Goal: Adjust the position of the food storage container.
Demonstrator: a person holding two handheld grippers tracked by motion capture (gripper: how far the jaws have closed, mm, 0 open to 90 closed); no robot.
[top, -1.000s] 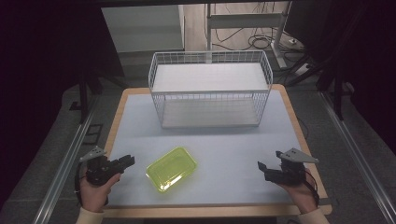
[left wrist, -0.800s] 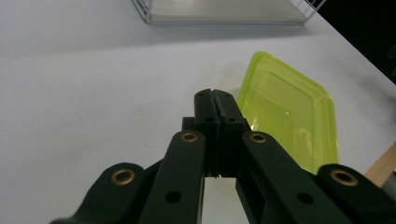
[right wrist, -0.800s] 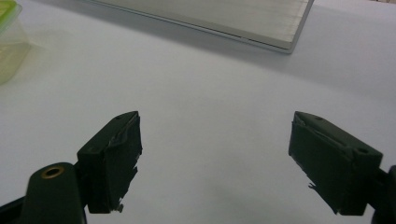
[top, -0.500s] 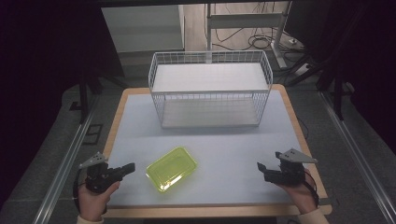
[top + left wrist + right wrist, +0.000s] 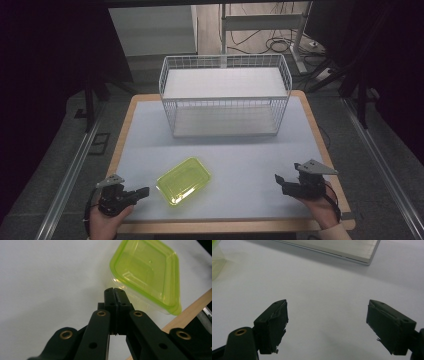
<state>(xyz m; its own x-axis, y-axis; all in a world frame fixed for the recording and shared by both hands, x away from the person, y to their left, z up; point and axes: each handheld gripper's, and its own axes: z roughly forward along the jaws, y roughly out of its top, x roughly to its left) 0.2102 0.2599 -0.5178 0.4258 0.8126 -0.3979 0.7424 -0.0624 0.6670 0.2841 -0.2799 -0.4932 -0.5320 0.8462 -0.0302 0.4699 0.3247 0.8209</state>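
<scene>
While its jaws sit clenched on nothing, having just closed, the left gripper (image 5: 142,191) points at the green container (image 5: 184,180), just ahead of its fingertips, long axis running diagonally toward the far wire basket (image 5: 225,95); the right gripper (image 5: 280,181) stands released.

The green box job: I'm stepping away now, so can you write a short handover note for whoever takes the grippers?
Left gripper: jaws shut on nothing, tips just short of the green box; whether they touch it I can't tell.
Right gripper: jaws open, empty, over bare table at the near right.
Box: lid on, flat on the table near the front edge, left of centre.
Wire basket: at the far side, nothing in it.
Done: nothing gripped or lifted.
Left: probably grip the box and take it to the basket.
</scene>
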